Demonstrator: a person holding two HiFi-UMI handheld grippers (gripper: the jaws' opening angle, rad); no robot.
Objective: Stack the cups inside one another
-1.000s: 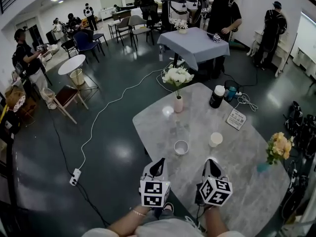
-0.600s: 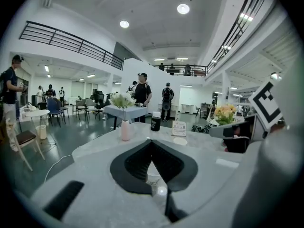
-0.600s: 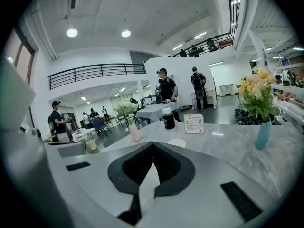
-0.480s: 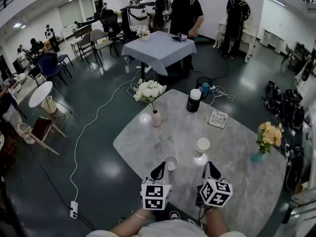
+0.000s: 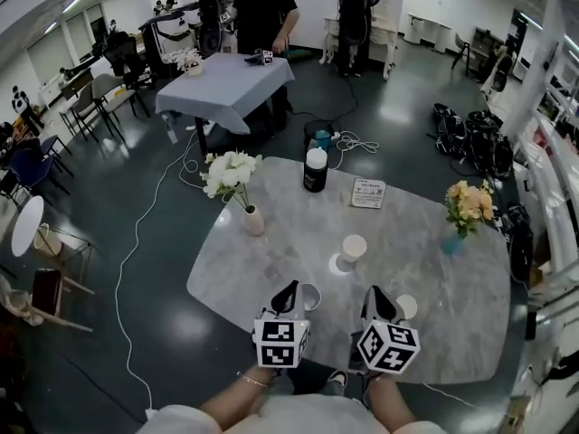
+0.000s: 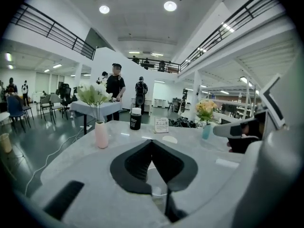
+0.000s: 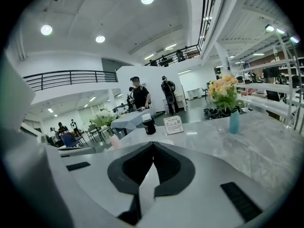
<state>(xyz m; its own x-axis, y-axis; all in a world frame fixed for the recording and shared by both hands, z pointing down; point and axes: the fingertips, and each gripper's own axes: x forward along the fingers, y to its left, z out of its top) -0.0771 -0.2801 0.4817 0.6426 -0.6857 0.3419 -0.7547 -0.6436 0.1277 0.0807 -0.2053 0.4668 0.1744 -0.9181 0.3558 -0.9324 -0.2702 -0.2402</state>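
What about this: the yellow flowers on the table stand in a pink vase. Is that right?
No. The yellow flowers on the table stand in a blue vase, not a pink one. The head view shows it.

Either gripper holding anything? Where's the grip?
Nothing held. Left gripper and right gripper are both shut, empty; the nearest cup stands beside the left tips.

The left gripper (image 5: 289,288) hides part of a cup (image 5: 311,296). The words on the little sign (image 5: 368,193) are too small to read.
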